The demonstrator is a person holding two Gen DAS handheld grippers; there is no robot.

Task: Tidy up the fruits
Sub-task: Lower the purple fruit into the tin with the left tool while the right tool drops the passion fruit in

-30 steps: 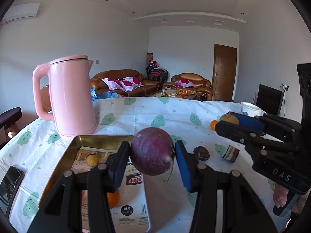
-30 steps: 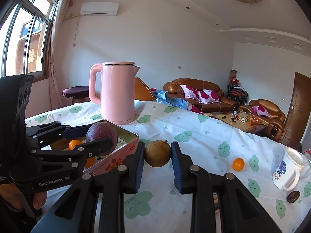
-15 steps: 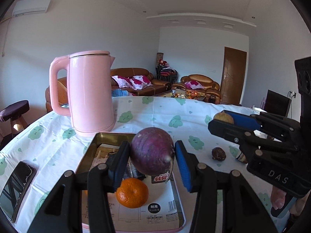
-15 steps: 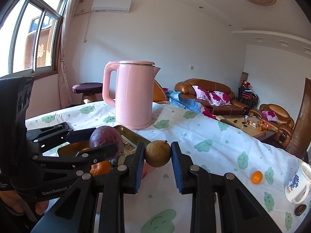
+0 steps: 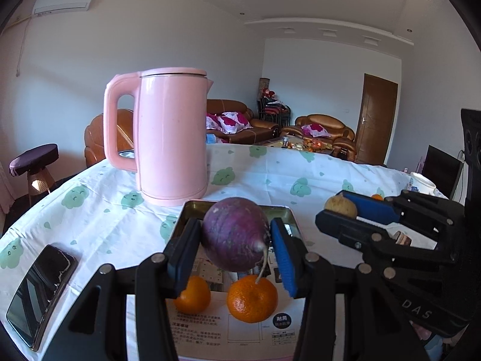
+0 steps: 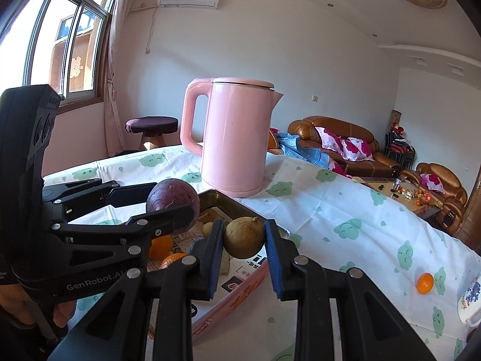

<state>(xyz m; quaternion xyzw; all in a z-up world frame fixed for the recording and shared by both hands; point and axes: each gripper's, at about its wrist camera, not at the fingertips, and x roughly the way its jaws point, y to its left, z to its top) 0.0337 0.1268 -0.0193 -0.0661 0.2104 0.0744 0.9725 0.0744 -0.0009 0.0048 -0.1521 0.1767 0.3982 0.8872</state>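
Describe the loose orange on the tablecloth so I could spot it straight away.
Start at the tall pink kettle on the cloud-print tablecloth. Follow the cloth far to the right, toward the white floral mug at the edge. Just left of that mug, a small orange sits alone on the bare cloth, unlike the oranges lying inside the metal tray.
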